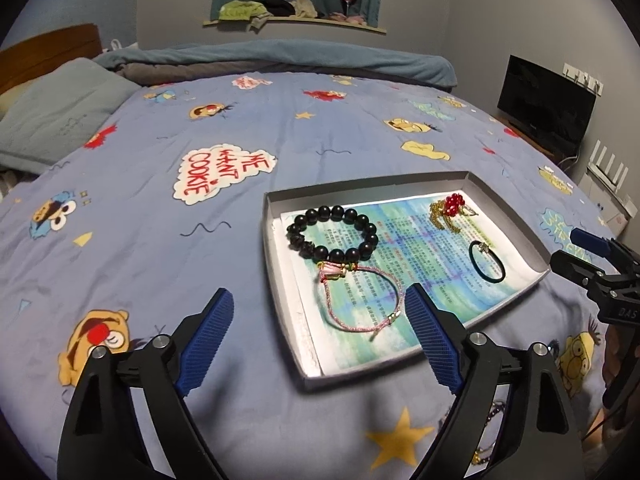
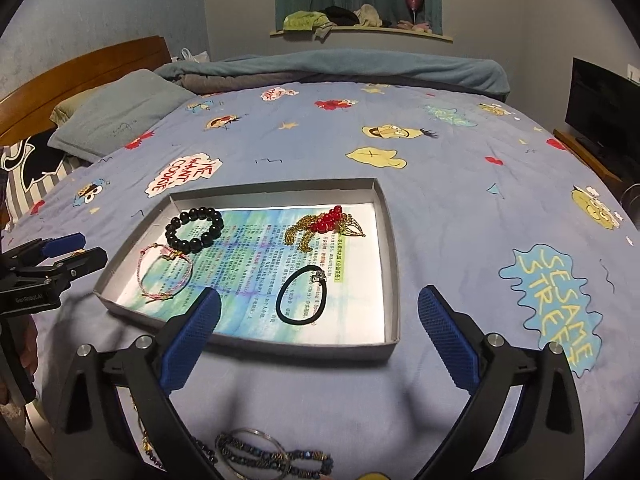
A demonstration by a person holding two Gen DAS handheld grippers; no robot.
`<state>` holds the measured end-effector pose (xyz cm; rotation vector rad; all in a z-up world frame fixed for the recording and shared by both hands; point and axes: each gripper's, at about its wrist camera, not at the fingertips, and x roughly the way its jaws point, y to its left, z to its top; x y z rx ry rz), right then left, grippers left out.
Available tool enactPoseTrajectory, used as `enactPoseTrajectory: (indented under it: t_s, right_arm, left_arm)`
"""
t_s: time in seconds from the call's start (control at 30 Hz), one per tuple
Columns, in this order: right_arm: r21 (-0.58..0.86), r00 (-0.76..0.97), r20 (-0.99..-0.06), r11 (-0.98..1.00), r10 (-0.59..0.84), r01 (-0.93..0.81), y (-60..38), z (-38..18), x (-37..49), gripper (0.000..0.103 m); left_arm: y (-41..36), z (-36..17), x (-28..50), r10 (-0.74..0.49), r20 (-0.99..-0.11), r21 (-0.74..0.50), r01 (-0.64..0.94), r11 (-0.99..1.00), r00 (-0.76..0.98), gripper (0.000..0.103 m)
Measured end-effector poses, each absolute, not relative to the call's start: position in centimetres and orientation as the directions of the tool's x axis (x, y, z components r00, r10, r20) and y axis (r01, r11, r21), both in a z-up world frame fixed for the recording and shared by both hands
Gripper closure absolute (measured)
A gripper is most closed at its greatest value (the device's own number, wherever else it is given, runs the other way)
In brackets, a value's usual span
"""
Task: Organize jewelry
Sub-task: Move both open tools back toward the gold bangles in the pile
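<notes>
While both grippers hang above the bedspread with nothing between their fingers, the jewelry sits mostly in the shallow grey box tray (image 2: pixel 394 264): black bead bracelet (image 2: pixel 195 227) at the tray's far-left corner, pink cord bracelet (image 2: pixel 166 274) just nearer than it and touching its near edge in the left wrist view, red-bead and gold-chain piece (image 2: pixel 326 224) at far right, black hair tie with a small charm (image 2: pixel 302 294) near right. All four lie flat on a printed blue-green paper sheet (image 2: pixel 248 280) lining the tray floor. More jewelry is outside the tray, on the bedspread at the near edge of the right wrist view: a thin metal bangle (image 2: pixel 256 446) overlapping a dark beaded strand (image 2: pixel 288 460), partly hidden by the gripper frame; exact count of pieces there unclear. Left gripper (image 1: pixel 320 320) jaws spread wide, right finger over the tray's near-left rim area, left finger over bare bedspread; not touching anything. Right gripper (image 2: pixel 320 312) jaws also spread wide, left finger over the tray's near wall, right finger out past the tray's right corner. Each gripper shows at the edge of the other's view, flanking the tray. Tray rests on a blue Sesame Street bedspread (image 2: pixel 460 184). Grey-blue pillow (image 2: pixel 116 116) and wooden headboard (image 2: pixel 80 76) far left, rolled blanket (image 2: pixel 340 66) along the far edge, dark TV screen (image 2: pixel 604 108) at right, windowsill with piled clothes (image 2: pixel 332 20) under teal curtains.
</notes>
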<state>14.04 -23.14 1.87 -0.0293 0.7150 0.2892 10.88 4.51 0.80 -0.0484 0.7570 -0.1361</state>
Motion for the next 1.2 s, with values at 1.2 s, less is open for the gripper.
enactPoseTrajectory:
  t_s: [1.2]
  right_arm:
    - [0.104, 0.698, -0.678, 0.97, 0.231, -0.22, -27.7, -0.3, 6.3, 0.006]
  left_arm:
    - [1.8, -0.5, 3.4, -0.209, -0.695, -0.095, 0.201, 0.975, 0.688, 0.011]
